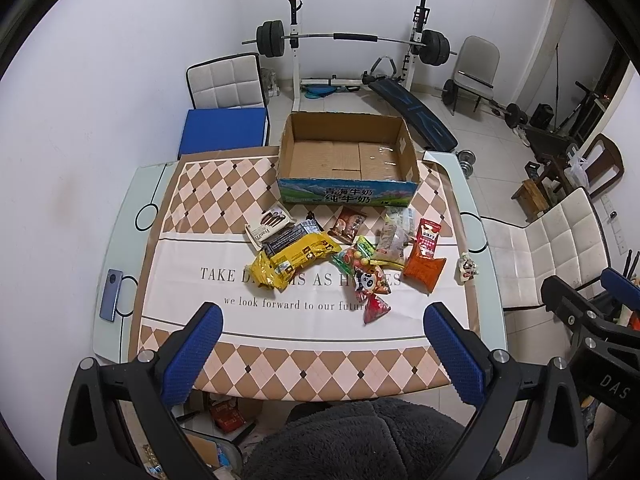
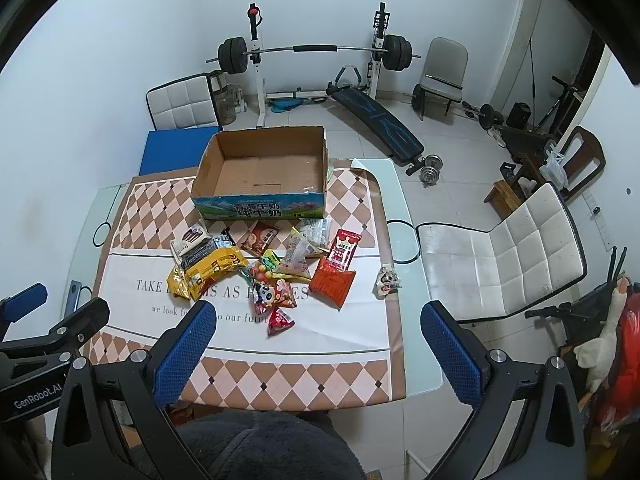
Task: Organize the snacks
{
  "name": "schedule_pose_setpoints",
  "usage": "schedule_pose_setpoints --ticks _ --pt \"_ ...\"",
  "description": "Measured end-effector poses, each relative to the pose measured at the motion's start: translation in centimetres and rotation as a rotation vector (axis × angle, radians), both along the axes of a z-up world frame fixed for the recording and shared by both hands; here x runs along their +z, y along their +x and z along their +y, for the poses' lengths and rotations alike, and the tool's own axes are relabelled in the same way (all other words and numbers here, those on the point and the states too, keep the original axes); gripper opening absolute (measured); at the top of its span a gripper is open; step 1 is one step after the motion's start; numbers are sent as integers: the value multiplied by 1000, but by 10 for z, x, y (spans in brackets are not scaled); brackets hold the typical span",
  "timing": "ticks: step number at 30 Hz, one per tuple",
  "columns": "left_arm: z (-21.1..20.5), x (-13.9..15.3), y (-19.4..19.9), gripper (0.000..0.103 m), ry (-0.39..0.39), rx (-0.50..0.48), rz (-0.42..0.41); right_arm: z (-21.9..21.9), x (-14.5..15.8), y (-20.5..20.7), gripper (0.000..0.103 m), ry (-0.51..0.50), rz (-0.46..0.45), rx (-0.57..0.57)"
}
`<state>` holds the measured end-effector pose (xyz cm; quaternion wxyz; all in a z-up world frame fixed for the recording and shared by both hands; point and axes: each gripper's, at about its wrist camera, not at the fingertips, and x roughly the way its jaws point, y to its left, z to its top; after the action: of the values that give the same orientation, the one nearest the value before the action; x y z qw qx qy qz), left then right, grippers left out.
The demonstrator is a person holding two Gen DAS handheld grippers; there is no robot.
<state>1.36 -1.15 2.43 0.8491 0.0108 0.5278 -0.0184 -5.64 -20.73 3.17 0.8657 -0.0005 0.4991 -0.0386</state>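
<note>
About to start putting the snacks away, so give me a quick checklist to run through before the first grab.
1. Cardboard box open and empty: ok.
2. Left gripper open, holding nothing: ok.
3. Right gripper open, holding nothing: ok.
4. Snacks in view on the tablecloth: ok.
5. Yellow bag free to lift: not ok, it overlaps the dark packet.
6. Small packet lying apart, near the table edge: ok.
</note>
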Motion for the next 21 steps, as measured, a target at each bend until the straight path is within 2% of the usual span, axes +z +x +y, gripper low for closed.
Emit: schedule_pose_setpoints --ticks 8,12,13,16,21 --pt "-7 6 1 103 -4 -7 -8 -1 0 -2 103 6 3 3" --pt "-7 2 6 103 -9 4 -26 -6 -7 8 103 46 17 -3" --pt "-6 -2 9 103 1 14 -30 -19 -11 1 103 66 21 -4" --pt "-1 -18 22 103 16 36 -40 -28 -30 17 103 109 54 -4" --pt "9 -63 56 103 110 84 -5 -42 -87 53 103 212 161 19"
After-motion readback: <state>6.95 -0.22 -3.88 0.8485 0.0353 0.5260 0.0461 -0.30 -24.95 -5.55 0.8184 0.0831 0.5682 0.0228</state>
